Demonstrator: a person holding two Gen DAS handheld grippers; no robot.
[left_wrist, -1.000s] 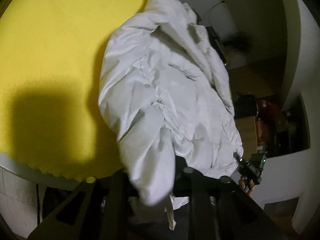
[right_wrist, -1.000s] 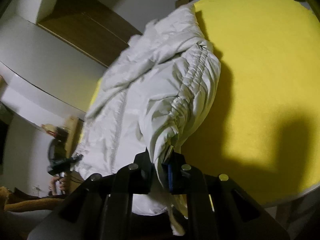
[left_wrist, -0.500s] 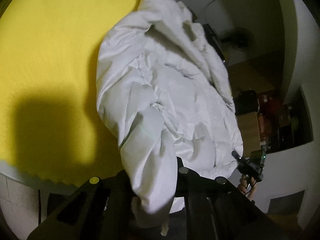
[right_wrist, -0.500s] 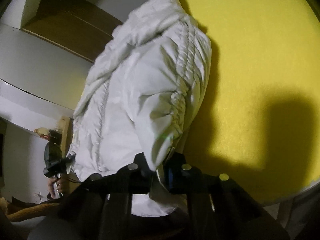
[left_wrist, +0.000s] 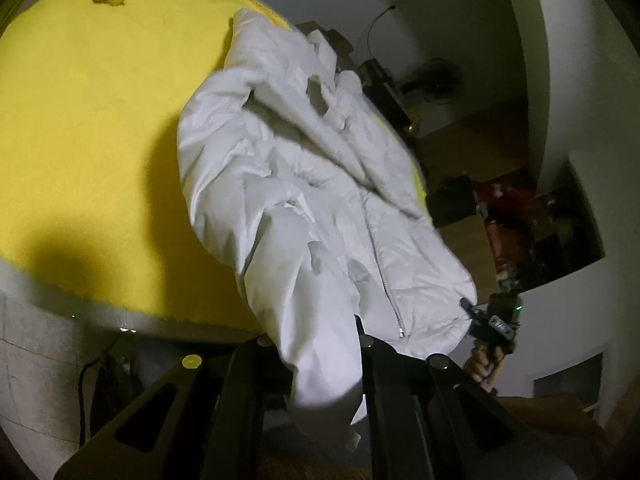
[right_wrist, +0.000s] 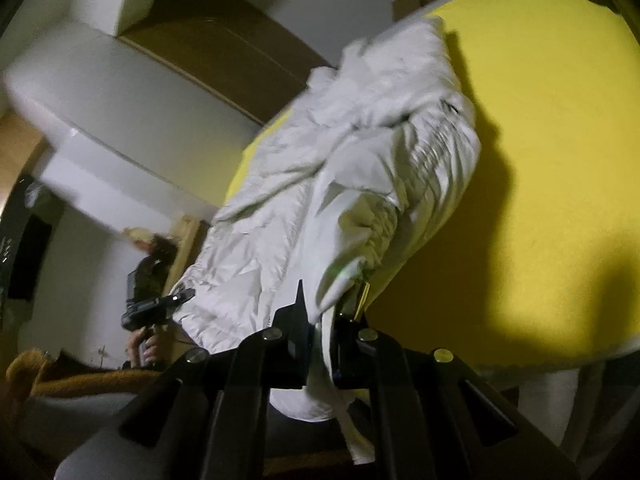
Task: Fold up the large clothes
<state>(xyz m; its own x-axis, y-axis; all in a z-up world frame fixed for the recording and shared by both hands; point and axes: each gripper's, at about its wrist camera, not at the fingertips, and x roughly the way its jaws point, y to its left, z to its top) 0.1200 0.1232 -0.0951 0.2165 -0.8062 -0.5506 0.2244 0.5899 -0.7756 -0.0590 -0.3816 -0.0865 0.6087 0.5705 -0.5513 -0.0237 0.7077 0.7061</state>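
The puffy white zip-up jacket (left_wrist: 320,184) lies half across the yellow-covered round desk (left_wrist: 88,128). Left gripper (left_wrist: 320,344) and right gripper (right_wrist: 320,340) each clamp their jaws on what's probably a sleeve cuff, likely to lift and spread it.

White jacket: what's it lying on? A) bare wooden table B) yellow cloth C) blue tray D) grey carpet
B: the white jacket is spread over the yellow cloth that covers the table, and its near end hangs off the edge, pinched by the left gripper and the right gripper.
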